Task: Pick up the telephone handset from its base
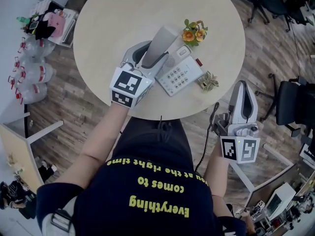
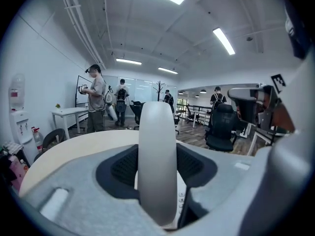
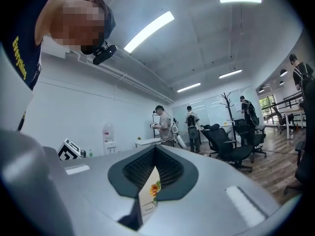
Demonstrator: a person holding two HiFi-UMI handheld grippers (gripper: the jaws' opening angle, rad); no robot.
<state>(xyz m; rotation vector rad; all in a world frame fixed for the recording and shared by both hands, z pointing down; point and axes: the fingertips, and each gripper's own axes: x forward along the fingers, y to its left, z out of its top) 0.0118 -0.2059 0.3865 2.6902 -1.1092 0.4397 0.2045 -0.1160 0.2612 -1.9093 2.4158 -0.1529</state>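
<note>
The handset point(image 1: 160, 45) was seen clamped in the left gripper point(image 1: 150, 60), lifted over the left side of the base point(image 1: 181, 73) on the round tabletop point(image 1: 123, 18). The right gripper point(image 1: 244, 90) was shut and empty, right of the tabletop. A slip was judged possible: the smooth, rounded shell was pinched only across its middle and could pivot.

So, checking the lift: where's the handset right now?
Head view, left of centre: the handset is gripped in the left claw, over the table, beside the telephone base and orange flowers.
</note>
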